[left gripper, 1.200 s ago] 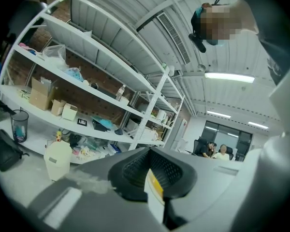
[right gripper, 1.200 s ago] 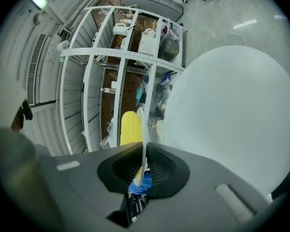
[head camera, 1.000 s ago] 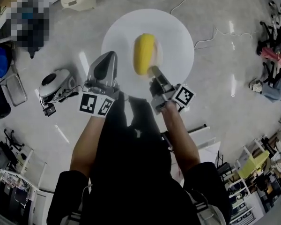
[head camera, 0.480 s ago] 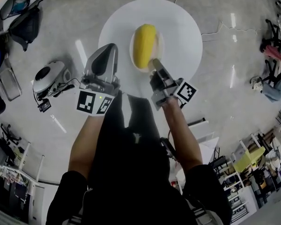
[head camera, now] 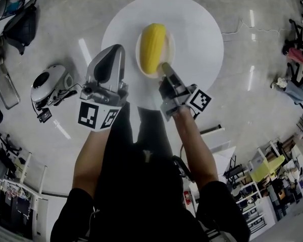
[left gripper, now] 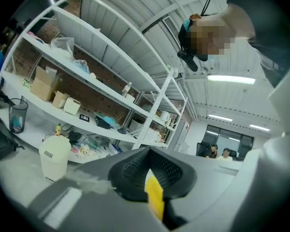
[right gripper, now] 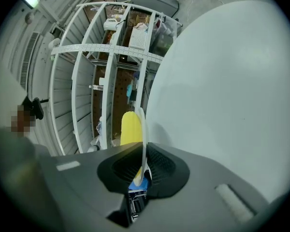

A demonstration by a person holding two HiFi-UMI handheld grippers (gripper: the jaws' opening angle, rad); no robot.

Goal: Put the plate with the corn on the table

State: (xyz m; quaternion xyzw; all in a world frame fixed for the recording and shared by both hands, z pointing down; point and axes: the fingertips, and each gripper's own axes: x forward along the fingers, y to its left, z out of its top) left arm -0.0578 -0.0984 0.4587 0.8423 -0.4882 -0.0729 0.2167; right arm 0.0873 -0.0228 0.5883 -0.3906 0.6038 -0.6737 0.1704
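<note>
Head view: right gripper [head camera: 165, 69] clamped on near rim of plate [head camera: 169, 54], corn [head camera: 152, 47] lying on it. Plate sits over round table [head camera: 202, 29]; can't tell if it touches. Only right gripper view shows rim edge-on, pinched between the 2 pads. Left gripper [head camera: 119, 49] at table's left edge, jaws together, holding nothing; its view faces shelves [left gripper: 101, 88]. Plenty of bare tabletop beyond and right of plate.

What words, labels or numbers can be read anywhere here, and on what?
No text can be read.
Cubes on left gripper and right gripper: black-and-white square patterns, no letters.
Print on shelf boxes: too small and blurred to read.
On plate, corn and table: nothing printed.
</note>
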